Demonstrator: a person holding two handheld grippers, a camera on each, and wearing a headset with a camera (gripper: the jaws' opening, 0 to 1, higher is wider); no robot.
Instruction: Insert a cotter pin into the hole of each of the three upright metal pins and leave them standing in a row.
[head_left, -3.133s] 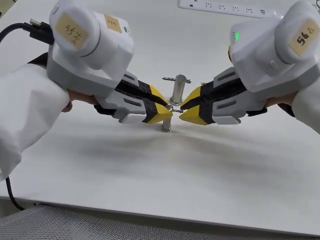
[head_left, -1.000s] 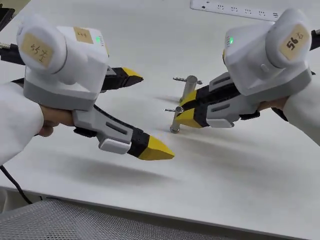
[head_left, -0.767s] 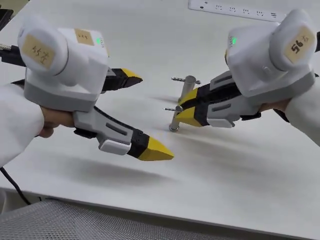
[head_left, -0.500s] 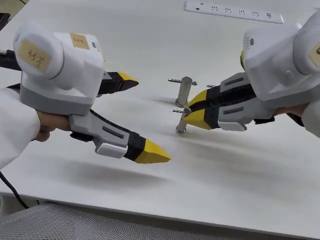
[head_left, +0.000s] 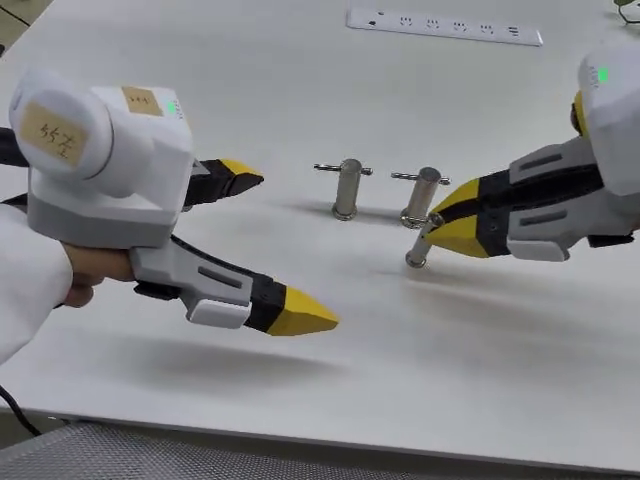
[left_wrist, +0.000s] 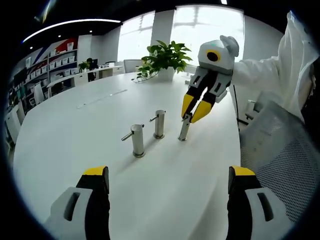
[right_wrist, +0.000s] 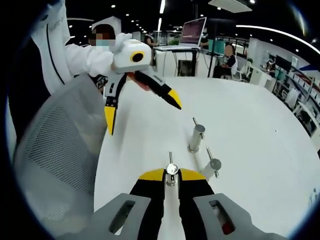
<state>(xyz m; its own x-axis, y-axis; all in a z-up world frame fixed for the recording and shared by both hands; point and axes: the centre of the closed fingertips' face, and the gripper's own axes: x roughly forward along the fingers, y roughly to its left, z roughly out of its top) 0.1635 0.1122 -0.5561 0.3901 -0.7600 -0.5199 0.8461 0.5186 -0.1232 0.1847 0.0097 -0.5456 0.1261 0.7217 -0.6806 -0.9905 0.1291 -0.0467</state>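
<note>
Two upright metal pins (head_left: 347, 188) (head_left: 423, 196) stand side by side on the white table, each with a cotter pin through its top. My right gripper (head_left: 438, 222) is shut on the top of a third metal pin (head_left: 419, 248), which leans with its foot on the table just in front of the second pin. From the right gripper (right_wrist: 170, 176), a thin cotter pin (right_wrist: 170, 158) sticks out of that third pin's head. My left gripper (head_left: 272, 246) hovers open and holds nothing, well to the left. In the left gripper view the three pins (left_wrist: 137, 140) (left_wrist: 159, 124) (left_wrist: 184, 128) form a line.
A white power strip (head_left: 445, 25) lies at the table's far edge. A grey mesh chair (right_wrist: 55, 165) stands at the near edge of the table (head_left: 330, 410). A potted plant (left_wrist: 165, 55) stands on the far end.
The left gripper has let go, opened and drawn back to the left. The right gripper has carried the third pin rightward, from in front of the first pin to beside the second.
</note>
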